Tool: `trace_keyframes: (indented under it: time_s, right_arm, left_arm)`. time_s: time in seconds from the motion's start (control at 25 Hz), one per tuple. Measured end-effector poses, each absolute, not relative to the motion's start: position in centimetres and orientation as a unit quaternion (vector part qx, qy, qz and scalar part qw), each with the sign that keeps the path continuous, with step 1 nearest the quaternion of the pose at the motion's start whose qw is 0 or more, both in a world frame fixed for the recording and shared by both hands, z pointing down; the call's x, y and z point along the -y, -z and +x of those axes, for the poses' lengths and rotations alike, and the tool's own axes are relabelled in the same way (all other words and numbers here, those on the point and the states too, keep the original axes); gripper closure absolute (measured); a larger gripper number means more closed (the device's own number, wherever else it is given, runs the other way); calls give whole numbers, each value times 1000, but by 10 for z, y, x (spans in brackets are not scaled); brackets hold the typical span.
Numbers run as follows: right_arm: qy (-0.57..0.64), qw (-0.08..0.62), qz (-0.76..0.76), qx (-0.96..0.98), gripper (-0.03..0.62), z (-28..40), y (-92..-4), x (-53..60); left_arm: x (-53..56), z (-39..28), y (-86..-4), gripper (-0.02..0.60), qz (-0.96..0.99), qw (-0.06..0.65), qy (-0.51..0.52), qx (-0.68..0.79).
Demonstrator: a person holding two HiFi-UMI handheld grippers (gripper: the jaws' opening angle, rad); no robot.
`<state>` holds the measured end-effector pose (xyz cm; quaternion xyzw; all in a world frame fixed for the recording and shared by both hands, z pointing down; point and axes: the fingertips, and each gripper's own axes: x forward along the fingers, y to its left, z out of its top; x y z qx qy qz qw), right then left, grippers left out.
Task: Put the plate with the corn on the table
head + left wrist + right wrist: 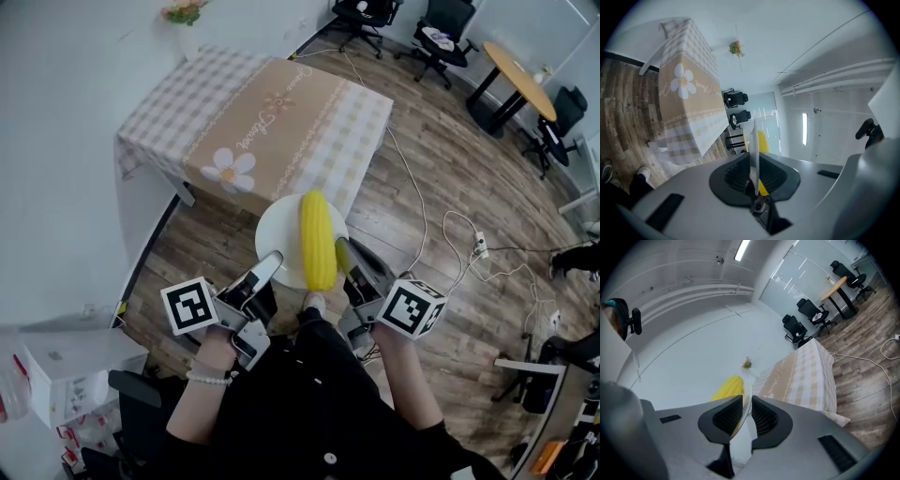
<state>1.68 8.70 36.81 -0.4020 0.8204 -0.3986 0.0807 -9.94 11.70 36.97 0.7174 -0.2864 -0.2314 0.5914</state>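
**A:** Which step is this?

**B:** The carry. The left gripper [266,266] and the right gripper [345,255] each clamp a side of the white plate's [277,231] rim. It hangs over the wood floor [441,187] at mid-frame, just short of the tabletop [281,112] at upper left.

**A:** What's on it?

**B:** One cob of corn [317,240], lying lengthwise, nothing else.

**A:** Next?

**B:** I'd say keep it level, bring it over the tabletop, lower it, then let go. Tilt it and the cob could roll.
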Motion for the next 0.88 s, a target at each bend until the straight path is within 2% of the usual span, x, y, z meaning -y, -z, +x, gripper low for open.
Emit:
trace_keyframes:
  time_s: [0.88]
  right_arm:
    - [407,46,-362,-837,503,77,-372,24]
  left_arm:
    - [-16,-34,-373,537,698,587,253,324]
